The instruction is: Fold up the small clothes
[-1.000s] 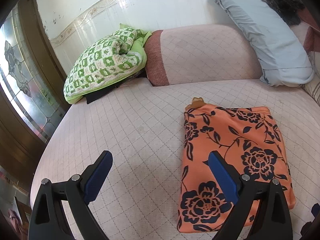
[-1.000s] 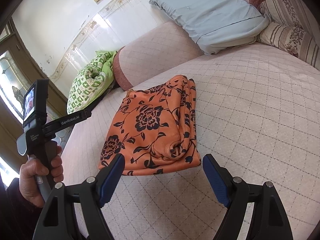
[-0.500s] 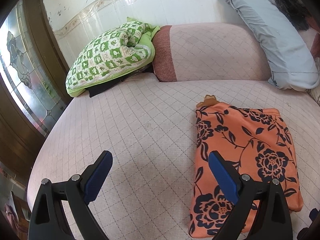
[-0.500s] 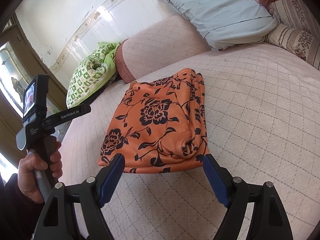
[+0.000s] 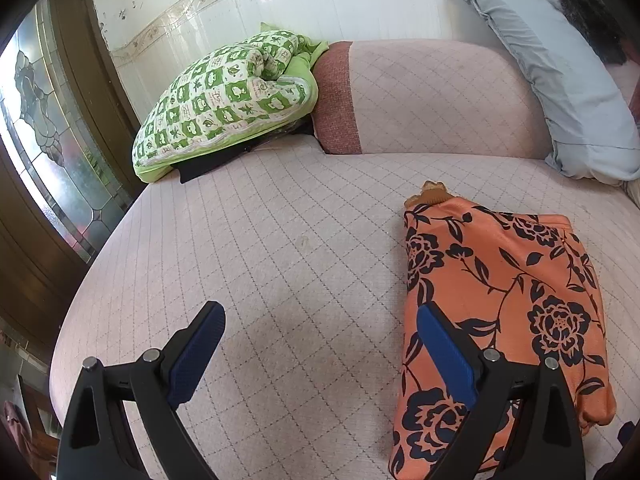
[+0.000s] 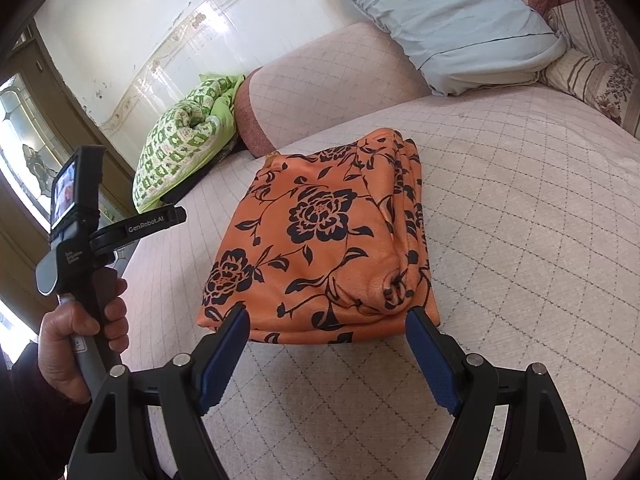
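An orange garment with black flowers (image 6: 320,248) lies folded into a thick rectangle on the pink quilted bed (image 6: 520,208). My right gripper (image 6: 326,320) is open just in front of its near edge, nothing between the blue pads. In the left wrist view the same garment (image 5: 508,292) lies at the right. My left gripper (image 5: 320,320) hangs open over bare bedding left of it, its right finger (image 5: 444,348) overlapping the garment's left edge in the picture. A hand holds the left gripper's handle (image 6: 84,280) at the left of the right wrist view.
A green and white checked quilt (image 5: 228,100) is bundled at the bed's far left. A pink bolster (image 5: 420,96) and a pale blue pillow (image 5: 568,80) lie along the tiled wall. Striped floral cushions (image 6: 596,64) sit at far right. A stained-glass door (image 5: 44,140) stands left.
Both views have drifted a little: the garment sits further right in the left wrist view and closer to the right gripper's fingertips. Both grippers stay open.
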Action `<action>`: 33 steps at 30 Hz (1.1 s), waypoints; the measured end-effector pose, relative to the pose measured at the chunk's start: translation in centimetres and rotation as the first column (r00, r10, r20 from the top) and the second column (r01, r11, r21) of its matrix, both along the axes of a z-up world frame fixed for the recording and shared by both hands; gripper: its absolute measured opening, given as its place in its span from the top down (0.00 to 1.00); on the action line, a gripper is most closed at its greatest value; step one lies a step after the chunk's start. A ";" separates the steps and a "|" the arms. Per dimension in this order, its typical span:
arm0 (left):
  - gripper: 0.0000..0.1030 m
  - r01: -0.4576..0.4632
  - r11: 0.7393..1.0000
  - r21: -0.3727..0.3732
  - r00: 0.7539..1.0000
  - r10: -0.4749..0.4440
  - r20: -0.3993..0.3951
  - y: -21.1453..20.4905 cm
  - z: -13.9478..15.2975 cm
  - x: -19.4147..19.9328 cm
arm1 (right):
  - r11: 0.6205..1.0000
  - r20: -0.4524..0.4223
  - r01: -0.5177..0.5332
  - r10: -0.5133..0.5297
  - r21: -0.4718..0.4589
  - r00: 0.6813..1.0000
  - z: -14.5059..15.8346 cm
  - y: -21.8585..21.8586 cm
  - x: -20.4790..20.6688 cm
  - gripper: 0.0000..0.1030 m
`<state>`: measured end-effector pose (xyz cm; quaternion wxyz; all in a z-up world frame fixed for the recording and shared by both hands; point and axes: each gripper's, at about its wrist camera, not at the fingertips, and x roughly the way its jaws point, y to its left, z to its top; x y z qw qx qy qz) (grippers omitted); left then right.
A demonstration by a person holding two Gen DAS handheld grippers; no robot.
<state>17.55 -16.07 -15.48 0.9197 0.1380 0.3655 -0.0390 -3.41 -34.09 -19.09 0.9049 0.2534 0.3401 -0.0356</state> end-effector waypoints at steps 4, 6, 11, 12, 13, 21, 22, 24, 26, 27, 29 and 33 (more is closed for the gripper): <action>0.06 0.002 1.000 -0.002 1.000 -0.002 0.000 -0.1 0.0 0.0 | 1.000 -0.002 0.004 -0.004 0.005 1.000 0.0 -0.1 0.0 0.20; 0.06 0.007 1.000 0.000 1.000 -0.007 0.001 -0.2 0.0 -0.2 | 1.000 0.002 0.005 -0.005 0.001 1.000 0.0 -0.1 -0.1 0.20; 0.06 0.010 1.000 -0.008 1.000 -0.010 -0.003 0.0 0.0 -0.3 | 1.000 -0.004 0.012 -0.012 0.006 1.000 -0.1 -0.2 -0.1 0.20; 0.06 0.009 1.000 -0.011 1.000 -0.009 -0.005 0.1 0.0 -0.2 | 1.000 -0.003 0.013 -0.013 0.005 1.000 -0.1 -0.3 -0.1 0.20; 0.06 0.009 1.000 -0.019 1.000 -0.009 -0.007 0.4 0.1 -0.2 | 1.000 -0.003 0.015 -0.015 0.004 1.000 -0.1 -0.3 -0.1 0.20; 0.06 0.026 0.996 -0.090 1.000 -0.026 -0.003 4.2 0.0 0.2 | 0.998 -0.036 0.058 -0.057 0.004 0.998 -0.6 -1.3 0.3 0.20; 0.06 0.024 0.995 -0.099 1.000 -0.025 -0.006 4.7 -0.1 0.4 | 0.998 -0.036 0.063 -0.062 0.007 0.997 -0.6 -1.4 0.4 0.20; 0.06 0.012 0.993 -0.121 1.000 -0.013 -0.005 5.9 -0.4 1.1 | 0.997 -0.032 0.074 -0.073 0.020 0.997 -0.5 -1.8 0.8 0.20; 0.06 0.004 0.990 -0.139 1.000 -0.003 0.004 6.9 -0.5 1.7 | 0.996 -0.021 0.091 -0.091 0.012 0.996 -0.2 -2.4 1.8 0.20; 0.06 0.008 0.990 -0.141 1.000 -0.006 0.010 7.1 -0.5 2.0 | 0.995 -0.011 0.098 -0.098 0.022 0.995 0.0 -2.8 2.5 0.20; 0.06 0.015 0.992 -0.123 0.999 -0.011 0.031 7.2 -0.6 2.4 | 0.993 0.003 0.107 -0.107 0.041 0.994 0.1 -3.6 4.1 0.20; 0.06 0.082 0.985 -0.154 0.997 -0.081 0.012 6.6 -1.6 2.6 | 0.988 -0.002 0.155 -0.155 -0.006 0.988 0.2 -5.2 8.1 0.20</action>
